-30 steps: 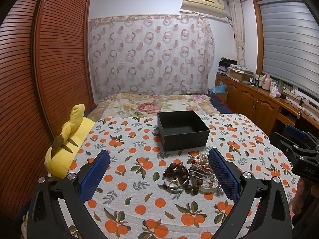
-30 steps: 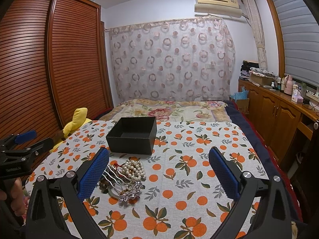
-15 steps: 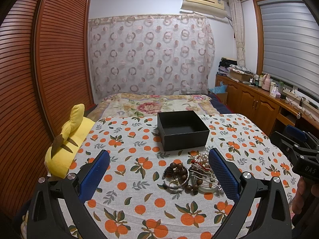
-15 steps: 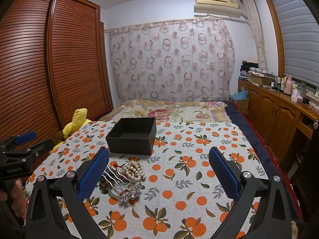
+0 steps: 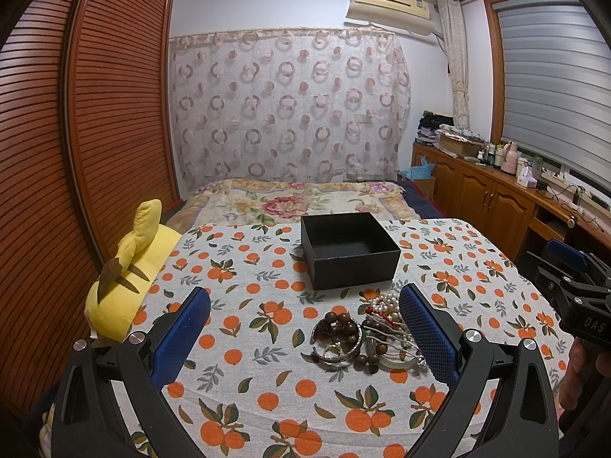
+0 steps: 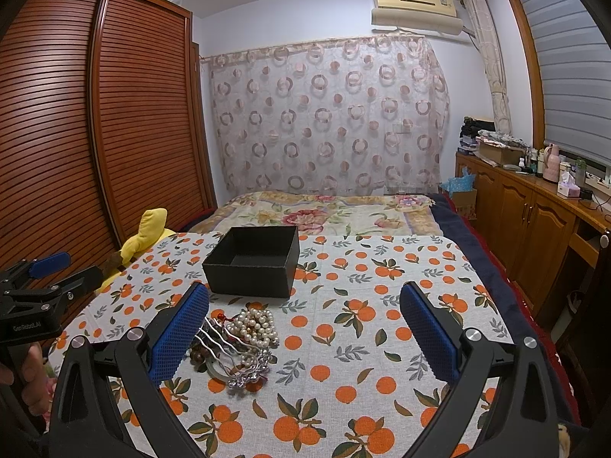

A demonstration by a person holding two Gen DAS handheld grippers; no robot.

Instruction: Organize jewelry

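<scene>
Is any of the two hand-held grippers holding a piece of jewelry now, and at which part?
No. Both the left hand-held gripper and the right hand-held gripper are open and hold nothing. The jewelry lies on the tablecloth.

Tangled jewelry pile (image 5: 366,334) of pearls, wooden beads, bangles, near open black box (image 5: 349,250)

"GenRobot.AI", seemingly, on the left gripper (image 6: 34,278); cut-off "DAS" on the right gripper (image 5: 565,267).
</scene>
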